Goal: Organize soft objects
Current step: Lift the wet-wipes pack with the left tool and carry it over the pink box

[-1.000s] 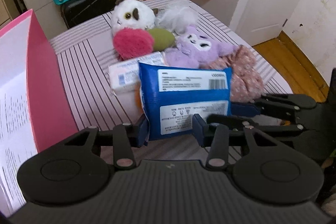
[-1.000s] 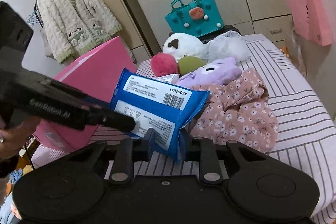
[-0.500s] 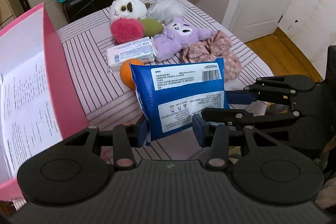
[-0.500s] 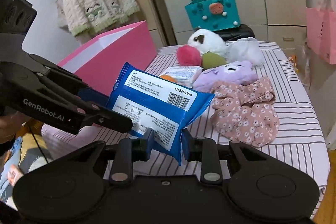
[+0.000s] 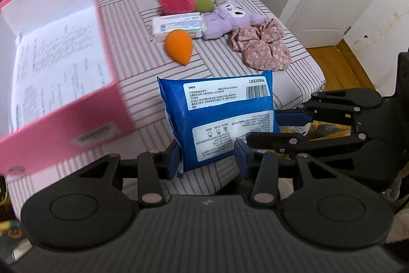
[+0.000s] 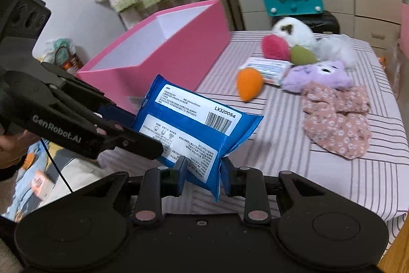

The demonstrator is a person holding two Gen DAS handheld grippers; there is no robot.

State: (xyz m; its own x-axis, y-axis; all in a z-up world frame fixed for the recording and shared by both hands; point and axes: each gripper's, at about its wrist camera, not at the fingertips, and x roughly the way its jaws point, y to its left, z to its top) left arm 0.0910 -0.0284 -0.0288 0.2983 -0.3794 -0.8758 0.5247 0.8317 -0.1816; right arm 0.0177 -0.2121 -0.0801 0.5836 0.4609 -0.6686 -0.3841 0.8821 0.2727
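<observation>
Left gripper point(image 5: 207, 157) tilted steeply downward, fingers point(image 5: 171, 162) closed on the lower edge of the blue pack point(image 5: 219, 117), one blue pad on each side and both pressing on it. Right gripper point(image 6: 203, 174) angled down less steeply, coming from the side, its fingers point(image 6: 179, 170) clamped on the other end of the same pack. Seen in the right wrist view at the left edge: part of a hand point(image 6: 10, 147) holding the black body of the left gripper. Both grippers close together, their finger linkages nearly crossing beside the pack.
</observation>
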